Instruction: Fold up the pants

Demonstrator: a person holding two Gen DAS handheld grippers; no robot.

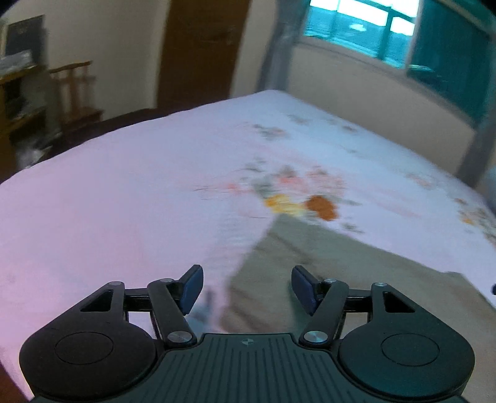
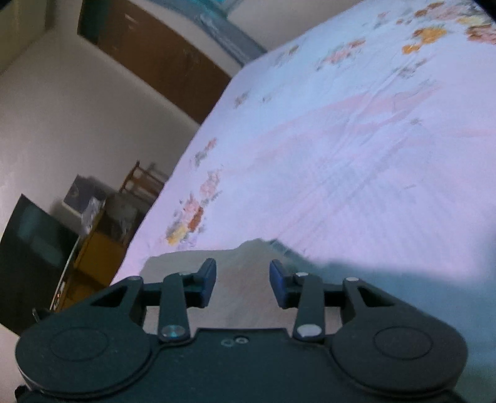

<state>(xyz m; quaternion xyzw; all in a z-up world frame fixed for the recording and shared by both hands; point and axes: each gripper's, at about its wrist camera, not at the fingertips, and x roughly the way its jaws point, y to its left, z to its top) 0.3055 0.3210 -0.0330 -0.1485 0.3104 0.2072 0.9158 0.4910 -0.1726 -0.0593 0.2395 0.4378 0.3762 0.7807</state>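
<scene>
Olive-khaki pants (image 1: 325, 263) lie flat on a bed with a pink floral sheet (image 1: 124, 186). In the left wrist view my left gripper (image 1: 246, 286) is open and empty, hovering above the pants' left edge. In the right wrist view my right gripper (image 2: 242, 283) is open and empty, above a beige end of the pants (image 2: 235, 272) near the edge of the sheet (image 2: 341, 155). Both views are motion-blurred.
A wooden door (image 1: 201, 49), a wooden chair (image 1: 77, 90) and shelves stand beyond the bed's far left. A window (image 1: 372, 28) with teal curtains is at the back right. A dark screen (image 2: 31, 254) and yellow cabinet (image 2: 96, 251) stand beside the bed.
</scene>
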